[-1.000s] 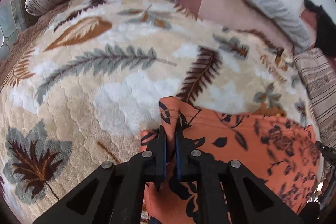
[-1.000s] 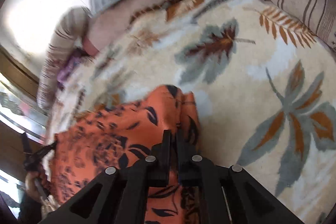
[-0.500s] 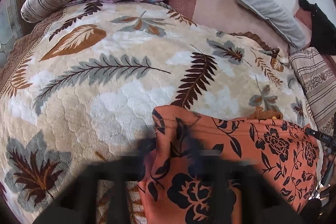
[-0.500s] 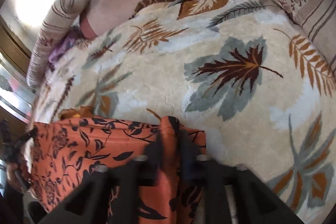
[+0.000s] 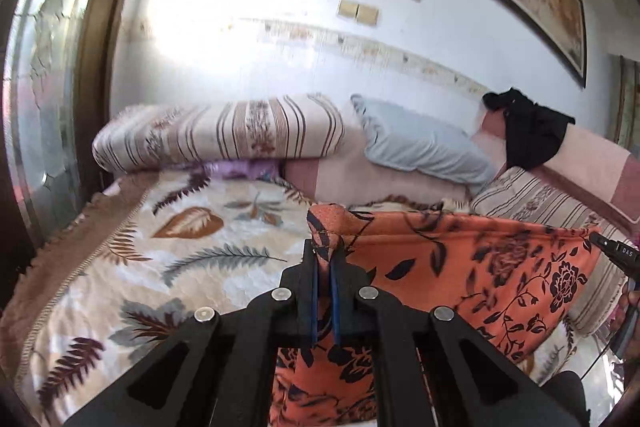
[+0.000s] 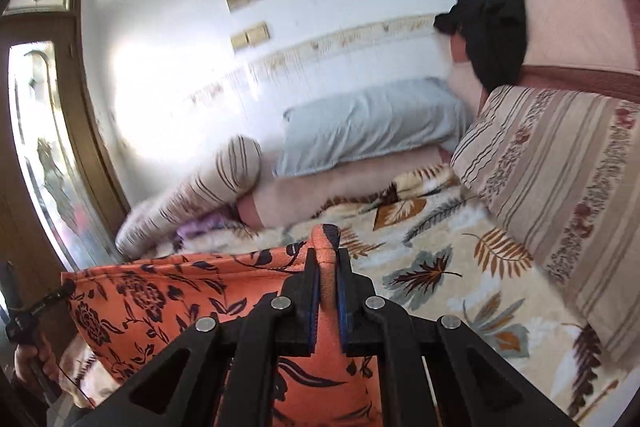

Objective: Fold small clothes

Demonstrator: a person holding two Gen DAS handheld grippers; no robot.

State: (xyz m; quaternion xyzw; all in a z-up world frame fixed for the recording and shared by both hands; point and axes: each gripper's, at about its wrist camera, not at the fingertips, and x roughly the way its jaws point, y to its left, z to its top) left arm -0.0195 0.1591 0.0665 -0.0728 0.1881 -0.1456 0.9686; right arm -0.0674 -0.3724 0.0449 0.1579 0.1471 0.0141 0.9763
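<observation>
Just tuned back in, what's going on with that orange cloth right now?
A person holds a claw in each hand, and both are shut on the top edge of the orange floral garment. The left claw pinches one corner, the right claw the other, so the cloth hangs stretched between them above the leaf-patterned blanket on the bed. No fold is made yet.

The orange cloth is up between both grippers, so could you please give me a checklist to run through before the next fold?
1. Left gripper shut on a top corner of the orange cloth: ok.
2. Right gripper shut on the other top corner: ok.
3. Top edge stretched between them, without a deep sag: ok.
4. Bottom hem clear of the blanket: cannot tell, hidden below the frame.
5. Bare blanket ahead for laying down: ok.
</observation>
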